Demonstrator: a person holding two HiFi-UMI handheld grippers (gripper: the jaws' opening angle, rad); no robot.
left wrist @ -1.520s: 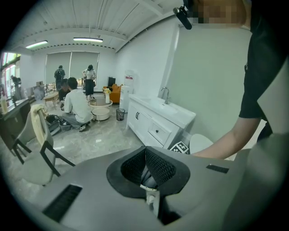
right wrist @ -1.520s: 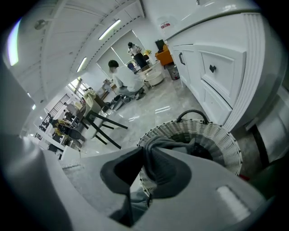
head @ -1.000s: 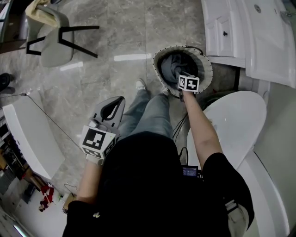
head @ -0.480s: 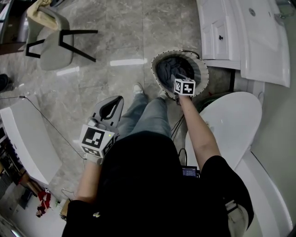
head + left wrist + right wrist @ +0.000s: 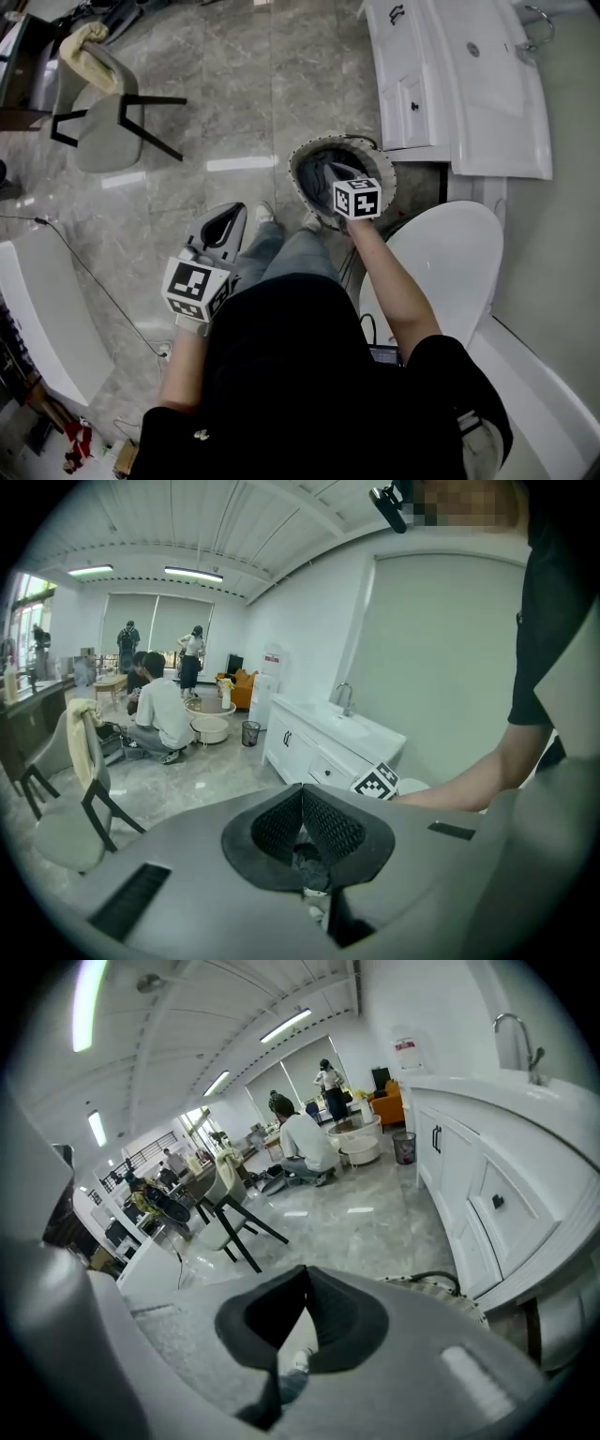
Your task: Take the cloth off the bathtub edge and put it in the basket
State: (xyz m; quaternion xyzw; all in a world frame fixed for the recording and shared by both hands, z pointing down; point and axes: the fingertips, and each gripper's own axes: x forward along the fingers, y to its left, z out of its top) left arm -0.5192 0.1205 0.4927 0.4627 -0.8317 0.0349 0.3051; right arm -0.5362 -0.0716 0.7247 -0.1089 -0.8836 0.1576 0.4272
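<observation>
Now: both grippers closed, cloth lying in the basket

Nearest, the left gripper (image 5: 234,214) hangs beside the person's thigh, its fingers pressed together on nothing. Past the knees, the right gripper (image 5: 328,172) hovers over the round basket (image 5: 339,142) on the floor. Its fingers, partly spread a second ago, are closed and empty. The dark grey cloth (image 5: 312,180) lies inside the basket, much of it hidden under that gripper. Only the head view shows the cloth; the right gripper view catches just a sliver of basket rim. Farther off stand a white vanity (image 5: 412,84) and a chair (image 5: 103,131).
</observation>
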